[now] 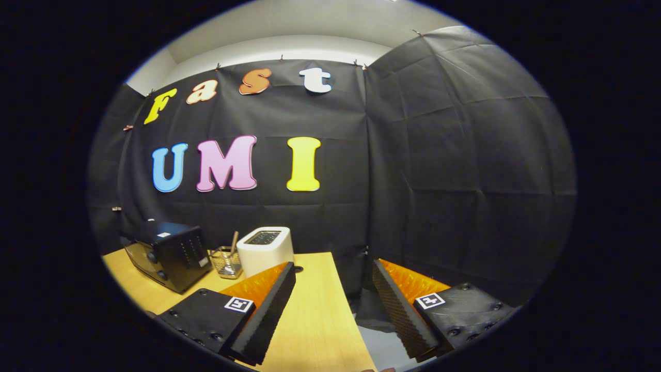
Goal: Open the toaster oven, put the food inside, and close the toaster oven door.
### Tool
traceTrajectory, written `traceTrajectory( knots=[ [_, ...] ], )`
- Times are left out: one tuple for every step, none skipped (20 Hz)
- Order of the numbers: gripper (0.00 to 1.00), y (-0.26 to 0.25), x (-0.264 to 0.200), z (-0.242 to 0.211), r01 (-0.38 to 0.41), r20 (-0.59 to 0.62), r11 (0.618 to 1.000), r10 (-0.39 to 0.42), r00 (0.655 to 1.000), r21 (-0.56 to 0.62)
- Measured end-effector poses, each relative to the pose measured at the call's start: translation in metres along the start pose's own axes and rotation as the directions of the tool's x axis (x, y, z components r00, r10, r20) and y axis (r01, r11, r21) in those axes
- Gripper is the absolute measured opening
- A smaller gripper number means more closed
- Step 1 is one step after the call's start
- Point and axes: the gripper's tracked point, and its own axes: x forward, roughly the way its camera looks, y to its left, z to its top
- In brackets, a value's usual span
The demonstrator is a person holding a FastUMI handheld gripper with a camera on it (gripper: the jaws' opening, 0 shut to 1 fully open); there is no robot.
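A light wooden table (315, 310) stands against black cloth walls. Near its far left corner sits the black toaster oven (168, 254), door closed, turned at an angle. Just beside it, along the far edge, are a small mesh holder (226, 262) with a stick in it, then a white toaster (265, 249). The tongs (333, 305) hang wide apart above the table's right edge, gripping nothing, well apart from the oven.

Toaster oven (168, 254) door out of sight.
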Motion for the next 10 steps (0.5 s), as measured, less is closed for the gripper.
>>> traceTrajectory(
  knots=[
    [0.98, 0.018, 0.001, 0.02, -0.015, 0.018, 1.0, 0.015, 1.0, 0.004],
    [0.98, 0.037, 0.002, 0.035, -0.037, 0.03, 0.999, 0.037, 0.999, 0.006],
    [0.98, 0.06, 0.004, 0.047, -0.06, 0.035, 0.998, 0.06, 0.998, -0.002],
    [0.98, 0.079, 0.007, 0.058, -0.081, 0.048, 0.997, 0.082, 0.995, -0.013],
    [0.98, 0.093, 0.01, 0.067, -0.086, 0.048, 0.996, 0.087, 0.995, -0.019],
    [0.98, 0.108, 0.013, 0.069, -0.098, 0.032, 0.995, 0.098, 0.995, -0.015],
    [0.99, 0.124, 0.012, 0.07, -0.108, 0.021, 0.994, 0.108, 0.994, -0.003],
    [0.99, 0.135, 0.012, 0.073, -0.113, 0.016, 0.994, 0.113, 0.993, 0.009],
    [0.99, 0.143, 0.013, 0.076, -0.116, 0.017, 0.993, 0.115, 0.993, 0.019],
    [0.98, 0.149, 0.012, 0.078, -0.117, 0.018, 0.993, 0.116, 0.993, 0.02]
  ],
)
